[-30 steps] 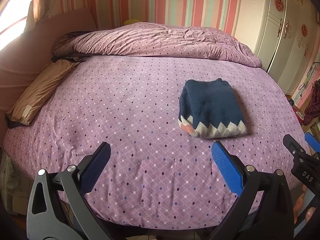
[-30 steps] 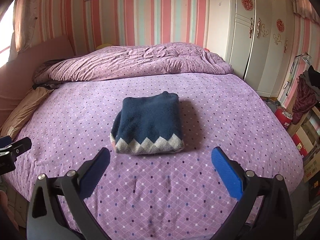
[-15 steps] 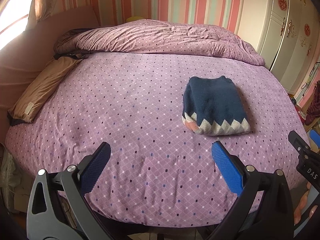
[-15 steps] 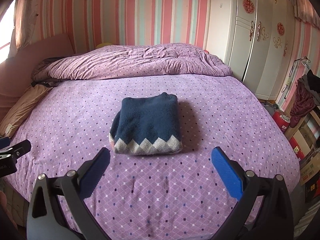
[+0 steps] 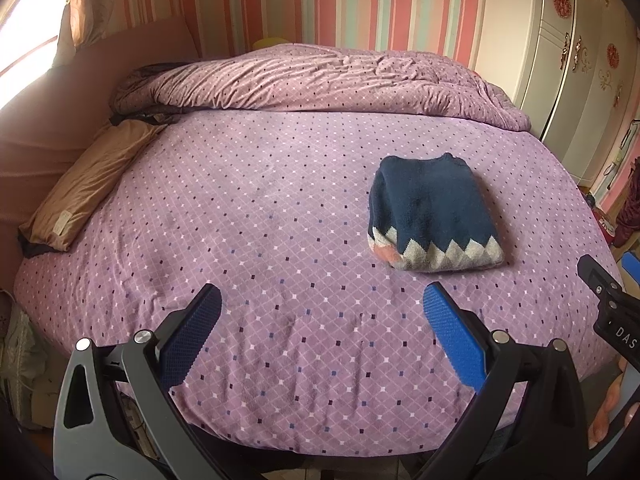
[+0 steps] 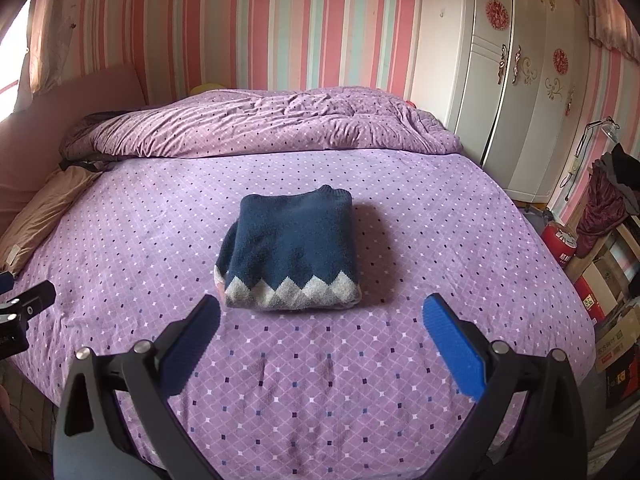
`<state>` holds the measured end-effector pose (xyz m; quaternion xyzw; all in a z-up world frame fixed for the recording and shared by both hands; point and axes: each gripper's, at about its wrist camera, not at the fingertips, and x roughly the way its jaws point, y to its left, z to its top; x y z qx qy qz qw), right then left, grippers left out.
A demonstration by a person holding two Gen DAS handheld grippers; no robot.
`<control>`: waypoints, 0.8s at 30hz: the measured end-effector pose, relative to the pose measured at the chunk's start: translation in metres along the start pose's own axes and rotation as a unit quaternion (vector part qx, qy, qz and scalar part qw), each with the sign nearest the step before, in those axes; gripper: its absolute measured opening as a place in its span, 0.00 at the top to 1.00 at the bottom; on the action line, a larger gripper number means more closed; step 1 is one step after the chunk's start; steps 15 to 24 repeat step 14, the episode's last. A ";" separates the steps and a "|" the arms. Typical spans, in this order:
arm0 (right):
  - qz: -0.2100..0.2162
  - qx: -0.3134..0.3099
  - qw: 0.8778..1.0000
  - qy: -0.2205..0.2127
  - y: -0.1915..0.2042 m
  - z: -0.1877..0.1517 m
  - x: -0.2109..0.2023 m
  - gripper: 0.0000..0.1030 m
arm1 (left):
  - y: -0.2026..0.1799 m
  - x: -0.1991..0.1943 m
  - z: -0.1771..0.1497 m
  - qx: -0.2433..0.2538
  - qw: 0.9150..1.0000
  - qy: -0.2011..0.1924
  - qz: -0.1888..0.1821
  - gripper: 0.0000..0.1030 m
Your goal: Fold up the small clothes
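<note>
A small navy sweater (image 5: 432, 216) (image 6: 292, 252) with a grey zigzag hem lies folded into a compact rectangle on the purple dotted bed (image 5: 260, 220) (image 6: 420, 208). My left gripper (image 5: 322, 312) is open over the bed's near edge, left of the sweater, with nothing between its blue pads. My right gripper (image 6: 320, 314) is open too, just short of the sweater's hem, not touching it. Part of the right gripper (image 5: 608, 304) shows at the right edge of the left wrist view. Part of the left gripper (image 6: 24, 312) shows at the left edge of the right wrist view.
A rumpled purple duvet (image 5: 320, 80) (image 6: 260, 124) lies across the far side of the bed. A tan pillow (image 5: 92, 184) rests at the left by the pink headboard. White wardrobes (image 6: 516, 80) stand at the right, with boxes and a red can (image 6: 560, 240) on the floor.
Both grippers have drawn back and risen from the bed, so the sweater and bed look a little farther off. The sweater has not moved. Both stay open.
</note>
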<state>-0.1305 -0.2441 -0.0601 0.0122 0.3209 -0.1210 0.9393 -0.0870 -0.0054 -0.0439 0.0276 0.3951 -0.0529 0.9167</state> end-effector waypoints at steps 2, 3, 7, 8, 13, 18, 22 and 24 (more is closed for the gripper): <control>0.000 0.000 1.000 0.000 0.000 0.000 0.000 0.02 | -0.001 -0.001 0.000 0.002 1.000 -0.002 0.004 0.03; 0.000 0.000 1.000 -0.001 0.000 0.000 0.000 0.02 | 0.000 -0.001 0.000 0.002 1.000 -0.001 0.002 0.03; -0.001 -0.001 1.000 0.000 0.000 0.000 0.000 0.02 | 0.001 0.000 0.001 0.001 1.000 0.006 -0.003 0.03; -0.001 -0.001 1.000 -0.001 0.001 0.000 0.000 0.02 | 0.001 0.000 0.001 0.000 1.000 0.007 -0.003 0.03; -0.001 -0.002 1.000 -0.001 0.001 0.000 0.001 0.02 | 0.002 0.000 0.000 -0.002 1.000 0.006 0.000 0.03; -0.002 -0.002 1.000 -0.001 0.000 0.000 0.001 0.02 | 0.002 0.000 0.000 -0.002 1.000 0.005 0.000 0.03; -0.002 -0.002 1.000 -0.001 0.000 0.000 0.001 0.02 | 0.002 0.000 0.000 -0.002 1.000 0.005 0.000 0.03; -0.002 -0.002 1.000 -0.001 0.000 0.000 0.001 0.02 | 0.002 0.000 0.000 -0.002 1.000 0.005 0.000 0.03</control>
